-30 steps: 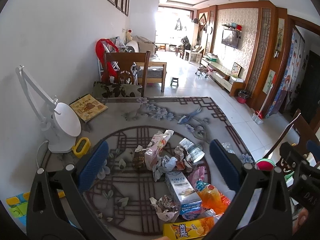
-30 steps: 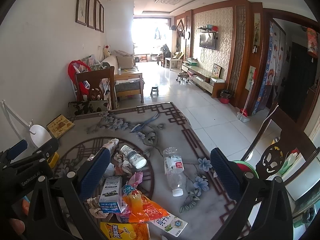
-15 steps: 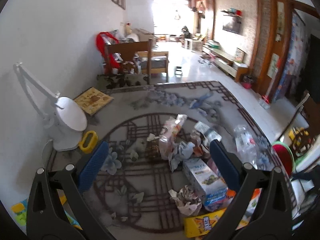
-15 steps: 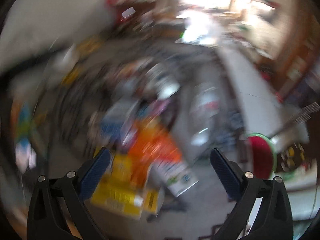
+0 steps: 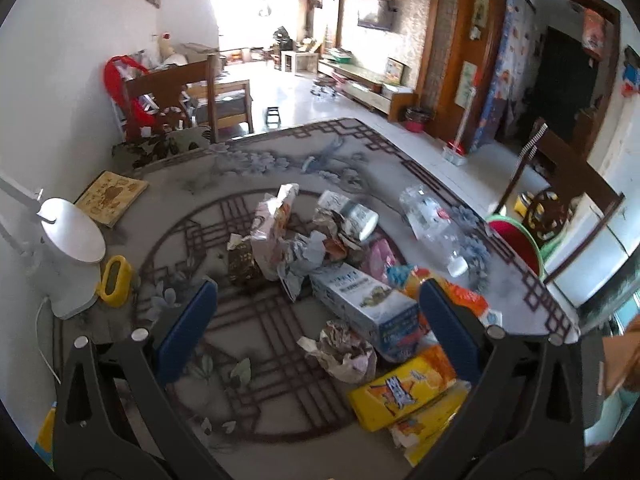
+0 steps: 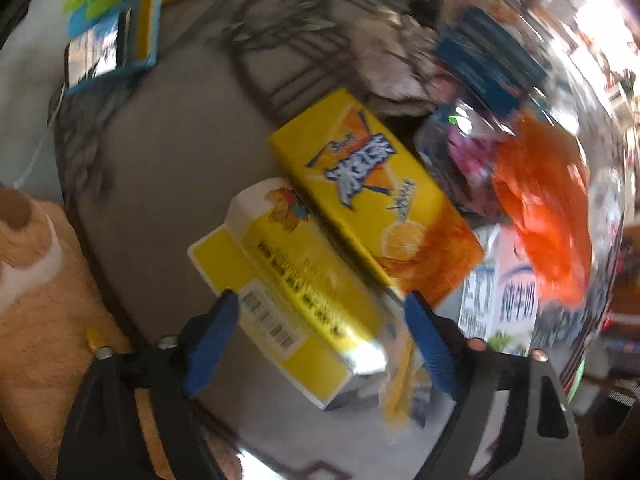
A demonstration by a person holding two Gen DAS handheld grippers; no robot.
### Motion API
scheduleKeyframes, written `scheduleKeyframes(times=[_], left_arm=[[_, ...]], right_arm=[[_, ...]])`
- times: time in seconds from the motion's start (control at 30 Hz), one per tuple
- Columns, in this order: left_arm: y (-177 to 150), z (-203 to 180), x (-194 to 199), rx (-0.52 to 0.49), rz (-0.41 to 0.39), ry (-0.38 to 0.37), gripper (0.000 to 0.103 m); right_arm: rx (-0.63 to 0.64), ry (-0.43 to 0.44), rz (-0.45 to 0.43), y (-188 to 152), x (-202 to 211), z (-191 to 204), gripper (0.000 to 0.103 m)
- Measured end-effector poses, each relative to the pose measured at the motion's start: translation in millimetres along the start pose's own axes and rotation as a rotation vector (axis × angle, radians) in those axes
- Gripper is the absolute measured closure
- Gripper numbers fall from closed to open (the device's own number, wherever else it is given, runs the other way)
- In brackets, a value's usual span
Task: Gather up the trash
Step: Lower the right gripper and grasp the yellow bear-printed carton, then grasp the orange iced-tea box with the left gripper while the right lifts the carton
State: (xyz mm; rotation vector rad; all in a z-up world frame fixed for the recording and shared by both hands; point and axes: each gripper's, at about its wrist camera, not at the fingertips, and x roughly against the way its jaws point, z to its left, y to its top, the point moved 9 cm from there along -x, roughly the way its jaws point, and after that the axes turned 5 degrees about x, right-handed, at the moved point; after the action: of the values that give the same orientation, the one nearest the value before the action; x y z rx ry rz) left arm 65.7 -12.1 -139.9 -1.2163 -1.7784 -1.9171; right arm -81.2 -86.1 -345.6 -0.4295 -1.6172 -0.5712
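Observation:
A heap of trash lies on the patterned table [image 5: 256, 168]: a white-and-blue carton [image 5: 364, 306], a yellow-orange drink carton [image 5: 404, 392], crumpled paper [image 5: 344, 352], an orange wrapper [image 5: 460, 292], a clear plastic bottle [image 5: 432, 224]. My left gripper [image 5: 316, 320] is open above the heap, holding nothing. My right gripper [image 6: 320, 344] is open, low over the table, its jaws on either side of a yellow carton with a barcode [image 6: 288, 304]. The yellow-orange drink carton [image 6: 372, 192] lies just beyond it. The right wrist view is blurred.
A white desk lamp [image 5: 68, 256] and a yellow tape holder [image 5: 114, 280] stand at the table's left. A book [image 5: 112, 196] lies behind them. A red bin with a green rim [image 5: 516, 240] sits off the table's right edge. A blue-green toy [image 6: 116, 20] lies far left.
My right gripper has swung down from a high view of the room to close over the yellow cartons. My left gripper has shifted and turned right over the heap.

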Motion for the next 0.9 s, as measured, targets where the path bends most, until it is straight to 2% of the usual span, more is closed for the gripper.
scheduleKeyframes(times=[0.1, 0.13, 0.23, 0.3, 0.33, 0.37, 0.4, 0.5, 0.6, 0.67, 0.7, 0.77, 0.83, 0.9], left_arm=[[-7.9, -4.3, -0.2, -0.022, 0.016, -0.006, 0.004], [-9.8, -4.4, -1.8, -0.022, 0.027, -0.007, 0.004], [-14.3, -3.7, -4.5, -0.001, 0.048, -0.028, 0.004], [-15.3, -3.7, -5.5, -0.006, 0.051, -0.034, 0.004], [-15.5, -4.7, -4.9, -0.013, 0.048, -0.036, 0.004], [-15.4, -6.6, -3.8, -0.027, 0.043, -0.041, 0.004], [-15.8, -8.6, -2.8, -0.039, 0.038, -0.045, 0.004], [-18.7, -23.4, 1.4, -0.12, 0.02, -0.087, 0.006], [-25.9, -42.0, 1.5, -0.224, 0.023, -0.127, 0.012], [-40.7, -62.1, 2.4, -0.339, 0.056, -0.192, 0.015], [-47.5, -69.8, 2.1, -0.376, 0.072, -0.223, 0.015], [-75.2, -92.3, -0.7, -0.475, 0.154, -0.334, 0.015], [-100.3, -107.8, -8.3, -0.546, 0.222, -0.397, 0.016], [-120.7, -117.0, -20.6, -0.602, 0.268, -0.42, 0.021]], right_arm=[[0.037, -0.045, 0.032, 1.8, -4.8, 8.2, 0.019], [0.061, -0.032, 0.035, 2.5, -10.3, 22.2, 0.023], [0.138, -0.004, 0.058, -3.7, -24.0, 58.4, 0.025], [0.121, 0.017, 0.069, -5.9, -34.6, 68.3, 0.03], [0.091, 0.041, 0.058, -6.1, -36.9, 72.2, 0.035], [0.063, 0.057, 0.045, -4.8, -37.6, 73.6, 0.059], [0.014, 0.08, 0.021, -3.1, -35.2, 69.7, 0.065], [-0.15, 0.169, -0.045, -7.3, -18.5, 48.5, 0.069], [-0.287, 0.209, -0.107, -18.2, -7.9, 35.8, 0.071], [-0.379, 0.228, -0.146, -28.7, 8.8, 23.3, 0.071], [-0.439, 0.224, -0.178, -37.4, 16.5, 15.0, 0.071], [-0.52, 0.194, -0.211, -55.1, 42.1, -4.7, 0.071], [-0.635, 0.15, -0.241, -70.5, 46.5, -25.3, 0.071], [-0.721, 0.134, -0.265, -90.2, 57.2, -40.8, 0.071]])
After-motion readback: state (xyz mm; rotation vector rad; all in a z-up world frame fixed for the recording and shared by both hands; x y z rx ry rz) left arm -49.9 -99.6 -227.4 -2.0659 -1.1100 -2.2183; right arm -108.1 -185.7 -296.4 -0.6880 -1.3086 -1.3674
